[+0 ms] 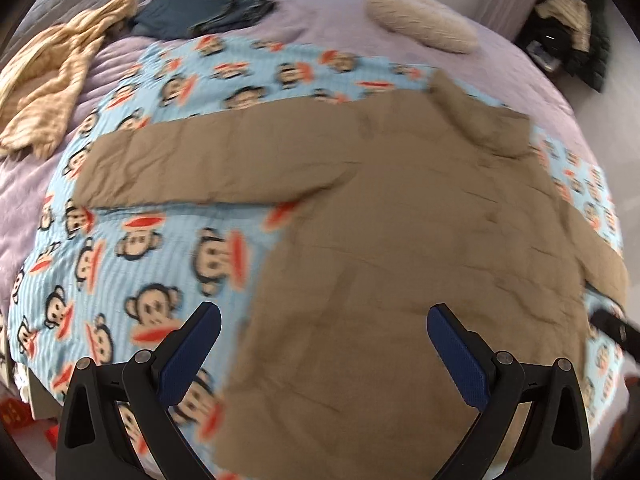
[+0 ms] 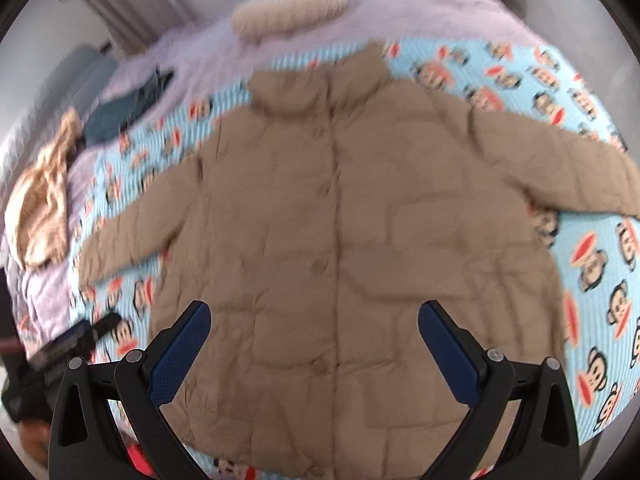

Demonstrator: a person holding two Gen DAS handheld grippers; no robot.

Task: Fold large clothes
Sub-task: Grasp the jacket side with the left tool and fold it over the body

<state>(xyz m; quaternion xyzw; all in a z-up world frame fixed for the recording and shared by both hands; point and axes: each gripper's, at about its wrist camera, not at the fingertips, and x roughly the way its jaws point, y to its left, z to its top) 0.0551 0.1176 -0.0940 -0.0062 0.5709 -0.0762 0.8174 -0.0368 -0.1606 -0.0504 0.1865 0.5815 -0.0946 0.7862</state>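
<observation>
A tan puffer jacket (image 2: 320, 240) lies flat, front up and buttoned, on a light blue monkey-print blanket (image 2: 592, 248), sleeves spread to both sides. It also shows in the left wrist view (image 1: 400, 260), with one sleeve (image 1: 200, 168) stretched left. My left gripper (image 1: 324, 320) is open and empty above the jacket's lower left edge. My right gripper (image 2: 314, 316) is open and empty above the jacket's lower middle. The left gripper's dark body (image 2: 68, 344) shows at the lower left of the right wrist view.
The blanket (image 1: 140, 248) covers a lilac bed (image 1: 320, 20). A beige pillow (image 1: 420, 20) lies at the head. A beige garment (image 1: 52, 80) and dark folded clothes (image 1: 200, 16) lie at the far left. Dark clutter (image 1: 568, 32) sits beside the bed.
</observation>
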